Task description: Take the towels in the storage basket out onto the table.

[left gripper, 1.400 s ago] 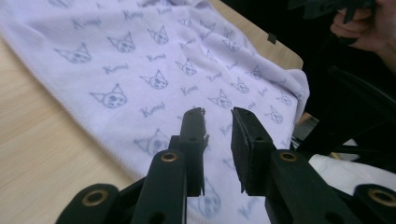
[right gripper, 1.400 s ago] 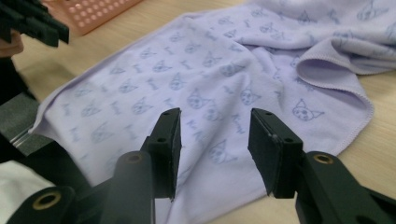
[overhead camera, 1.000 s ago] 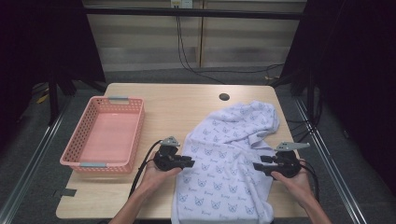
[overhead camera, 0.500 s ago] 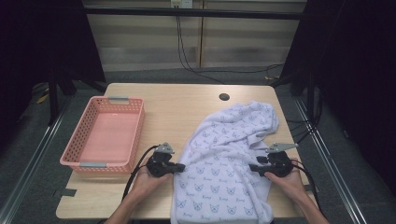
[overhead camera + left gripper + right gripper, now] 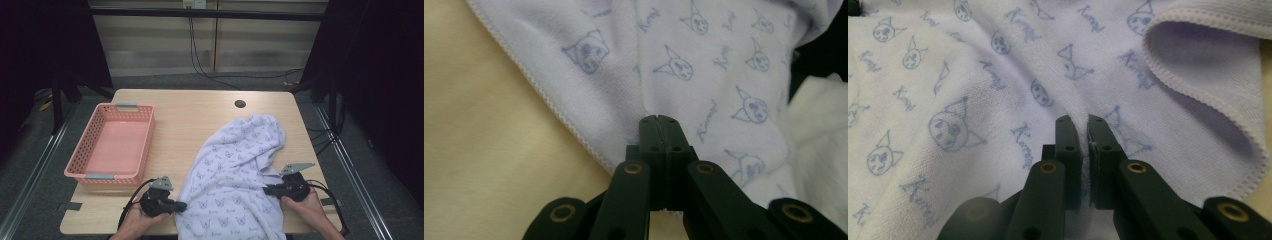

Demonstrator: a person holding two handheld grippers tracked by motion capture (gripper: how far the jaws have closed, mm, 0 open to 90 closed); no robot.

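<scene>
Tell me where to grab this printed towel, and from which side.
Grip the towel at its stitched hems near the table's near edge, coming in level from either side. Left tool and right tool are shut on it there; the middle lies rumpled.

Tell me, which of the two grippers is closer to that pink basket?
The left. The left gripper sits just below the pink basket, near its front right corner, clamped on the printed towel. The right gripper grips the towel's far side, with the cloth lying between it and the basket.
</scene>
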